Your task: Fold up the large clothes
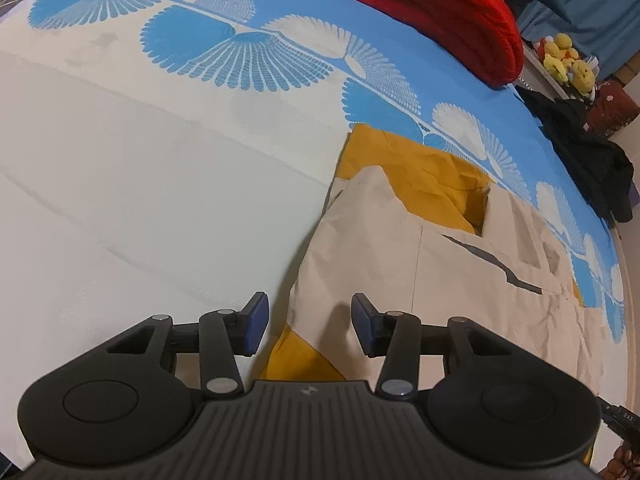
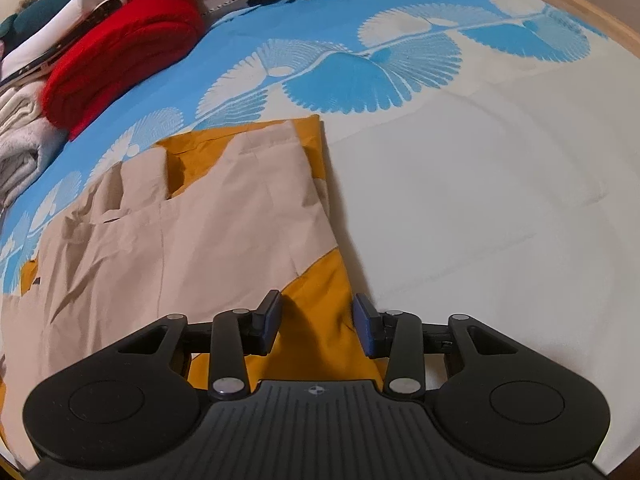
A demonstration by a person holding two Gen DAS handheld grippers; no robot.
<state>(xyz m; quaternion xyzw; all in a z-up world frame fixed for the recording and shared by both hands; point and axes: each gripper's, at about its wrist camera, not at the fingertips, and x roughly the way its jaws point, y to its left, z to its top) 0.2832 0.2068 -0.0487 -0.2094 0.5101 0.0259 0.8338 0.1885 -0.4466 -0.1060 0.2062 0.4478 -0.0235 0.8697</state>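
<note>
We had the beige cotton garment with its mustard-yellow lining (image 1: 400, 248) lying partly folded on the bed with the white and blue fan-print sheet (image 1: 160, 184), and we take that garment as our landmark. Its long axis ran away from both cameras toward the blue band of the sheet. The left gripper (image 1: 310, 326) hovered over the garment's near edge, jaws wide and holding nothing, one pad over bare sheet and the other over beige cloth. The right gripper (image 2: 318, 326) hovered just as wide and empty over the same near end, above a mustard corner (image 2: 320, 280) at the garment's side edge. We judged both arms about equally near, so either could pinch that near hem. Beyond the garment's free side edge lay broad white sheet for folding across. Past its far end sat a folded red blanket (image 2: 120, 44), well apart.
</note>
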